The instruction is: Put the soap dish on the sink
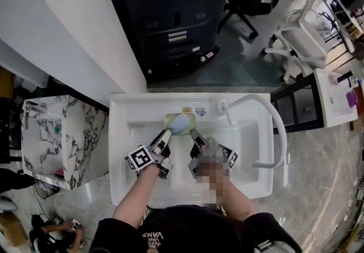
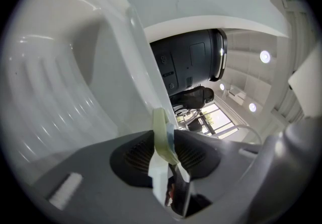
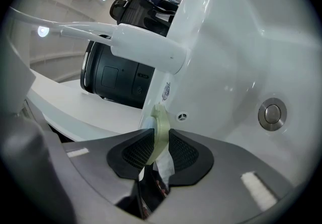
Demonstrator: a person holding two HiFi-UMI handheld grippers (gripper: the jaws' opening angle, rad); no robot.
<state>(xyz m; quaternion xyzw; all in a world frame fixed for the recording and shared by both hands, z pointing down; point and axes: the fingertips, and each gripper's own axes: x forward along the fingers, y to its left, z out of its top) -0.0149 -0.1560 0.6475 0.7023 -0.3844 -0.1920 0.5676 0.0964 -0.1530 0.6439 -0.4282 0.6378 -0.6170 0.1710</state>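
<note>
Soap dish (image 1: 171, 119) gripped by left tool (image 1: 166, 133) and right tool (image 1: 194, 134); only right gripper view shows drain (image 3: 272, 114).

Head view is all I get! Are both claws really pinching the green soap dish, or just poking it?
Observer: Really pinching. In the left gripper view, the left claw is clamped right on the soap dish's thin pale green rim.
Operator: And the other claw?
Observer: The same. The right gripper view shows the right claw shut on the rim too, with the edge sticking out past its tips.
Operator: What's down in the sink that I can't see?
Observer: The right gripper view shows a round metal drain plug in the white sink basin.
</note>
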